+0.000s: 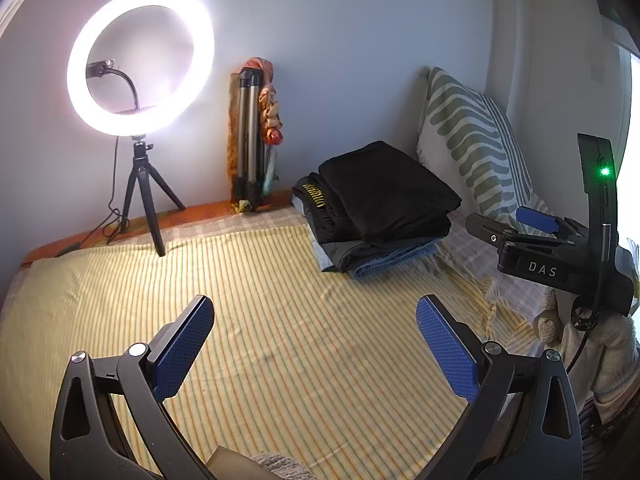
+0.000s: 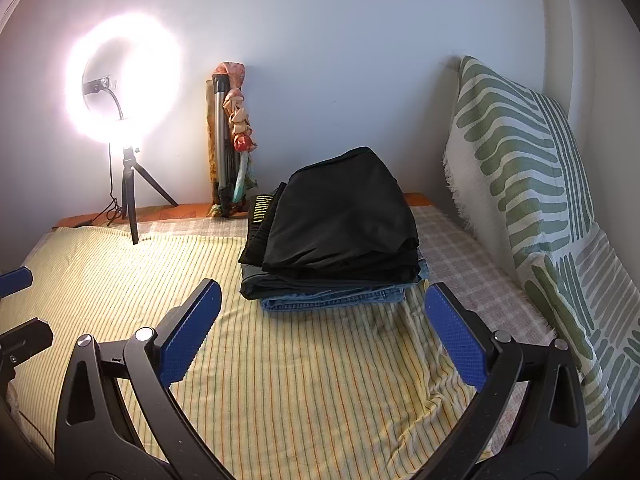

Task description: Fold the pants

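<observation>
With both the left gripper (image 1: 314, 344) and right gripper (image 2: 322, 334) held wide apart and empty before the folded stack (image 2: 332, 236), the top black pants (image 2: 344, 216) should be pinched by an edge only.

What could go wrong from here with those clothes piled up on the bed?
The folded stack looks uneven, the black top piece humped and skewed, so a nudge might topple it. The striped sheet is rumpled beside the stack; tugging could drag it. Both grippers, left and right, are open and empty.

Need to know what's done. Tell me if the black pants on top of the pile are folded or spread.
Folded: the black pants lie as a compact layered rectangle atop the pile, stacked fold edges showing at the front.
</observation>
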